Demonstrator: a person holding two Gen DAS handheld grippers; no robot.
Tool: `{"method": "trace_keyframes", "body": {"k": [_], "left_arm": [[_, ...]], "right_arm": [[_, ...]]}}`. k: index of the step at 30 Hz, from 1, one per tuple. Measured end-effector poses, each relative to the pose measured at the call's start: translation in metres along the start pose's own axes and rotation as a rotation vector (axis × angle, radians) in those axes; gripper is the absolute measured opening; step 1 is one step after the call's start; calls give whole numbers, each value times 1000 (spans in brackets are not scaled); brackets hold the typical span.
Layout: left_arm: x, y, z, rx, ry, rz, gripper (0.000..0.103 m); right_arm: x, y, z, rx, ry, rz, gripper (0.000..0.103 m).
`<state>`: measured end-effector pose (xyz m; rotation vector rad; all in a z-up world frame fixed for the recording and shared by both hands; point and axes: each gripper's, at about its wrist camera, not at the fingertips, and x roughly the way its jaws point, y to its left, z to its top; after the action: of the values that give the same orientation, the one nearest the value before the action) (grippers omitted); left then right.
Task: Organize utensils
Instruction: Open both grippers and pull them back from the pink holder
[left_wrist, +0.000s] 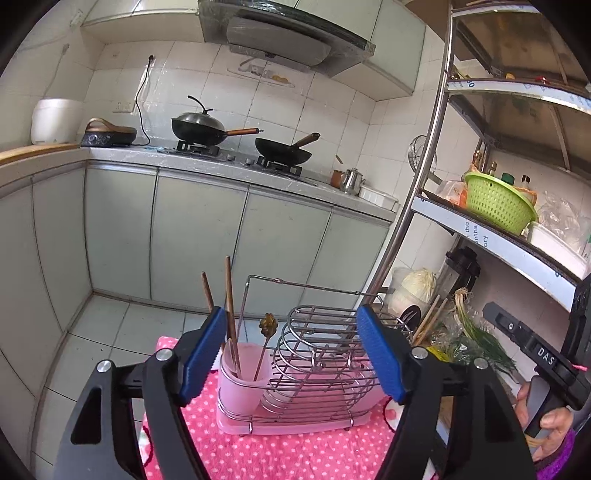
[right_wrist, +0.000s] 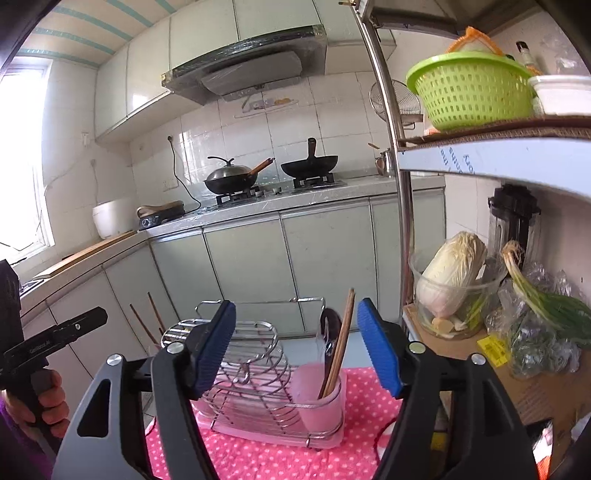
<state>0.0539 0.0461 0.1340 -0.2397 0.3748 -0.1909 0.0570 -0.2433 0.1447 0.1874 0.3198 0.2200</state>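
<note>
A wire dish rack (left_wrist: 317, 362) on a pink tray stands on a pink polka-dot cloth (left_wrist: 277, 454). Its left pink cup (left_wrist: 236, 387) holds brown chopsticks (left_wrist: 229, 295) and an amber-headed spoon (left_wrist: 267, 325). My left gripper (left_wrist: 291, 317) is open just short of the rack, with nothing between its blue pads. In the right wrist view the rack (right_wrist: 251, 369) carries a right pink cup (right_wrist: 317, 391) with chopsticks (right_wrist: 341, 343) and a dark spoon (right_wrist: 330, 321). The right gripper (right_wrist: 297, 310) is open in front of that cup and holds nothing.
A steel shelf post (right_wrist: 404, 221) rises right of the rack. The shelves hold a green basket (right_wrist: 469, 88), a cabbage in a glass bowl (right_wrist: 454, 280) and green onions (right_wrist: 554, 306). Behind are grey cabinets (left_wrist: 199, 236) and a counter with two woks (left_wrist: 284, 151).
</note>
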Motion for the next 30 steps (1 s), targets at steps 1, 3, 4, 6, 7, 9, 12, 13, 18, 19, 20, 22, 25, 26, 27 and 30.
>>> {"method": "trace_keyframes", "body": {"k": [1, 3, 4, 6, 7, 9, 12, 13, 18, 19, 20, 22, 25, 26, 27, 30], "left_arm": [[-4, -2, -3, 14, -9, 13, 73], [-9, -6, -7, 33, -17, 39, 78], [-12, -6, -10, 40, -18, 53, 82], [-17, -9, -18, 52, -23, 68, 82], [-20, -11, -21, 59, -24, 76, 82], [-24, -13, -27, 71, -27, 87, 82], [-30, -17, -37, 80, -30, 105, 82], [-31, -19, -40, 85, -31, 110, 82], [-35, -23, -61, 97, -15, 138, 82], [-35, -23, -64, 98, -11, 144, 82], [-35, -24, -69, 101, -5, 150, 82], [-35, -24, -76, 108, 4, 162, 82], [-34, -26, -86, 117, 19, 179, 82], [-33, -26, -90, 121, 24, 186, 82], [-32, -27, -93, 124, 29, 195, 82], [-31, -27, -100, 121, 42, 203, 82]], "right_arm": [[-1, 1, -6, 9, 4, 3, 72], [0, 4, -19, 16, 25, 9, 72], [0, 6, -25, 15, 35, 10, 72], [-1, 9, -36, 19, 48, 8, 72], [-1, 10, -42, 25, 53, 10, 72], [-2, 14, -51, 26, 66, 9, 72], [-7, 23, -63, 4, 72, 0, 72], [-8, 27, -67, -9, 74, -5, 72], [-13, 37, -83, -24, 102, 2, 76], [-13, 38, -85, -25, 103, 0, 77], [-14, 41, -88, -31, 101, -6, 77], [-17, 45, -94, -53, 85, -30, 78], [-18, 47, -100, -62, 87, -33, 78], [-19, 48, -102, -61, 92, -32, 78], [-19, 48, -104, -59, 95, -32, 78], [-22, 49, -107, -70, 93, -47, 78]]}}
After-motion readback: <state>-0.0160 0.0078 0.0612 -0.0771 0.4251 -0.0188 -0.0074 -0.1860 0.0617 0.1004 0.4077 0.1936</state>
